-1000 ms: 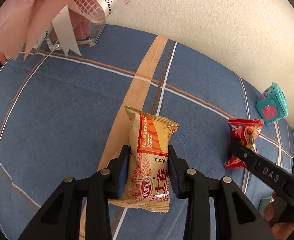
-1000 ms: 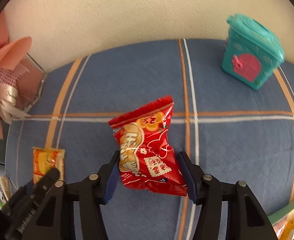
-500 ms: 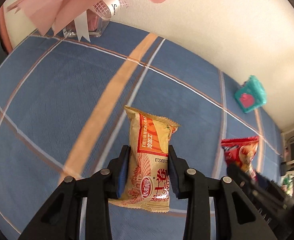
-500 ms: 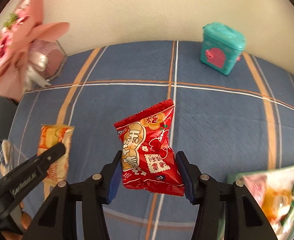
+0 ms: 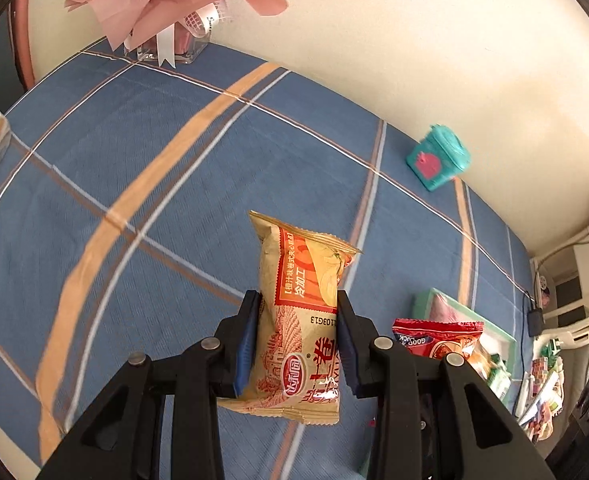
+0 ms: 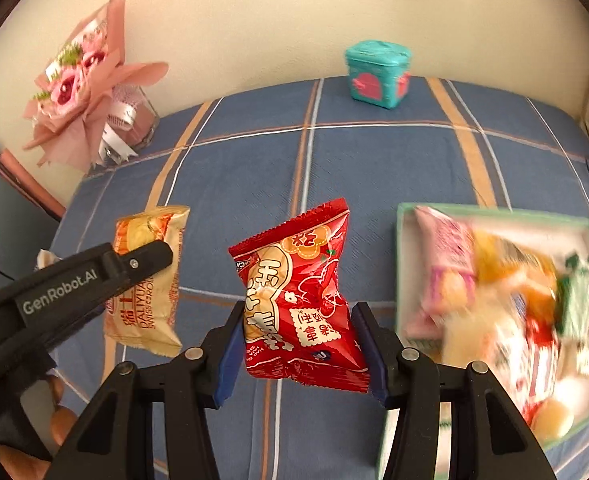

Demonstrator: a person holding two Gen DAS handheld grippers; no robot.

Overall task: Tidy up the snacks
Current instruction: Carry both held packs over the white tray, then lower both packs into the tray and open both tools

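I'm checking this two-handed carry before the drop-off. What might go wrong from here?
1. The green-rimmed snack tray already looks heaped with packets, so new ones may slide off.
2. The left gripper with its tan-and-orange snack packet and the right gripper with its red foil snack packet travel side by side toward the tray; they may collide.
3. Both puffy packets are pinched only at the lower half and might slip.

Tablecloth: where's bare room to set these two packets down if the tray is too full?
The tablecloth is bare between the bouquet and the teal box, and in front of that box. The tray at right is heaped with snacks.
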